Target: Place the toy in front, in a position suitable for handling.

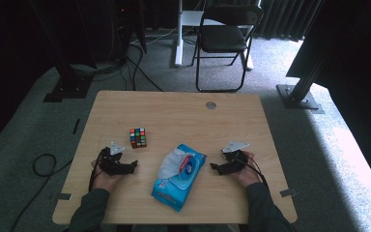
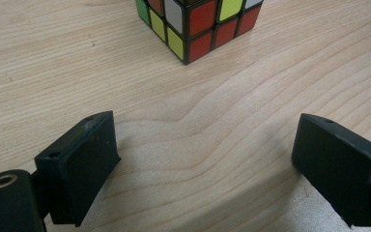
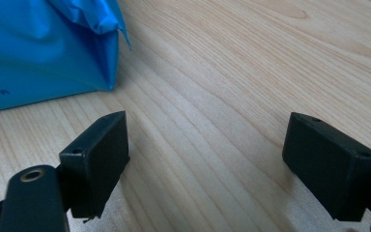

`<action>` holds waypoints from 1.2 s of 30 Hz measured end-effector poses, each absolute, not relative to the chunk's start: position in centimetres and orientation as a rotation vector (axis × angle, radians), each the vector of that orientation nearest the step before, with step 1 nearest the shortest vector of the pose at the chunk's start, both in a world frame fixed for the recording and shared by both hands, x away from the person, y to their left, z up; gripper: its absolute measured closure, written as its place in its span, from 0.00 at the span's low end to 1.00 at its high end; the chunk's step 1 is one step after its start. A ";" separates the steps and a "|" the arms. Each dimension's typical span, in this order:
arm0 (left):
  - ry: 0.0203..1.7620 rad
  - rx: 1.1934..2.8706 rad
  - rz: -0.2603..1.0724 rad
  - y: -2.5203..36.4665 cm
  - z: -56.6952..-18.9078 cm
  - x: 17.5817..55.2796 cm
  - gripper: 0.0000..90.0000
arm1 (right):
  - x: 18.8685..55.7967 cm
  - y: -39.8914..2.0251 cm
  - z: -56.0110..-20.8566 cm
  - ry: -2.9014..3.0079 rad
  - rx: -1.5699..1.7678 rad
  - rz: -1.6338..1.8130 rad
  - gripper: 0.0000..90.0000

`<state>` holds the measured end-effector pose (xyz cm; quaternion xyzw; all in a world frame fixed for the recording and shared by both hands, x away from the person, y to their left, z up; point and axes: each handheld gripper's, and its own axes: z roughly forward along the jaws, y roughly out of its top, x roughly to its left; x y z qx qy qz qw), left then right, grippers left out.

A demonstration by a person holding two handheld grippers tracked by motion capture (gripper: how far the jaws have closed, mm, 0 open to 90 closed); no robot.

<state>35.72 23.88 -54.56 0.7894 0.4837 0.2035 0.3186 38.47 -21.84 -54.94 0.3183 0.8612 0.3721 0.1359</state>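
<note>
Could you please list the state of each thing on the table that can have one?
Puzzle cube: scrambled, resting flat on the table.
Wipes pack: lid flap open, a wipe sticking out.
Left hand-held gripper: open, holding nothing.
Right hand-held gripper: open, holding nothing.

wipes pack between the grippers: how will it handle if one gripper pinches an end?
The wipes pack is a soft blue film pouch, crinkled at the end in the right gripper view, so it will probably sag and bend rather than lift stiffly. The glossy film may slip between the jaws. A tissue sticks out of the top opening, so it may snag or pull out.
</note>
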 end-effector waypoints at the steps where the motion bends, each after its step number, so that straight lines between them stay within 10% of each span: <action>1: 1.273 2.076 0.535 23.9 -54.6 35.7 0.10 | 38.5 -21.8 -54.9 2.492 0.926 1.078 0.18; 12: 1.281 2.035 0.507 24.3 -54.2 35.4 0.32 | 38.4 -21.9 -54.5 2.457 0.983 1.054 0.41; 36: 1.098 2.042 0.499 21.1 -51.6 32.9 0.32 | 38.1 -21.1 -54.4 2.460 0.970 1.060 0.51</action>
